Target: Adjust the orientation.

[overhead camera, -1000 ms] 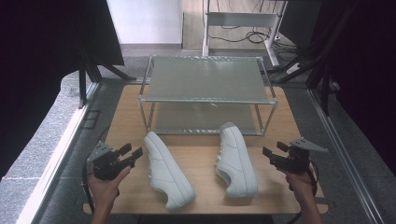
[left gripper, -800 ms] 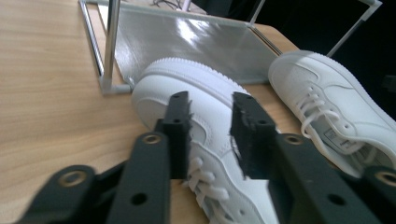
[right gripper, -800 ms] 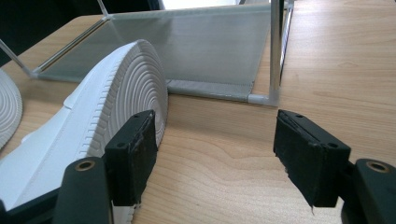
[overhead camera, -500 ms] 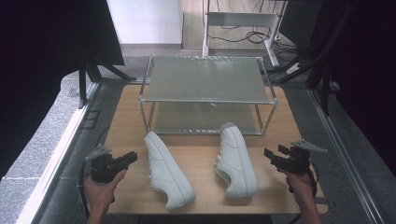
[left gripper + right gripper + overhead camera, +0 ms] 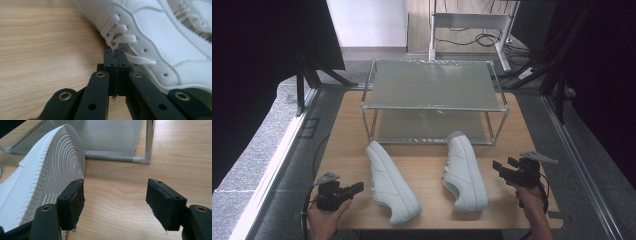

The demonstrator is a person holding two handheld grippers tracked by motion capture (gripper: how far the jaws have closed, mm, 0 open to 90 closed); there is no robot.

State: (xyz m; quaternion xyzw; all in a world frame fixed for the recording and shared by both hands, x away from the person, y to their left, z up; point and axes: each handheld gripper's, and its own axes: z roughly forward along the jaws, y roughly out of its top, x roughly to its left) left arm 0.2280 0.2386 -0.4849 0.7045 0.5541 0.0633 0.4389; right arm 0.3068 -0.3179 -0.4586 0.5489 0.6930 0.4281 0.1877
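Note:
Two white sneakers lie on the wooden table. The left shoe (image 5: 392, 182) points toward the near edge; the right shoe (image 5: 464, 170) lies tipped on its side. My left gripper (image 5: 357, 187) sits low beside the left shoe. Its jaws have just been closing and its gripper (image 5: 115, 53) is shut, pads pressed together right under the laces of that shoe (image 5: 162, 37); I cannot tell whether a lace tip is caught. My right gripper (image 5: 499, 166) is level with the right shoe. In its own view the gripper (image 5: 115, 195) stands open over bare wood, the ribbed sole (image 5: 57, 167) beside one jaw.
A two-tier metal rack (image 5: 432, 107) with frosted shelves stands at the back of the table (image 5: 347, 125); its lower shelf (image 5: 117, 135) is just beyond the right shoe. Dark panels flank the table, and a grey floor runs along both sides.
My left hand has sunk toward the near table edge and its jaws have gone from open to shut. The right hand and both shoes have stayed put.

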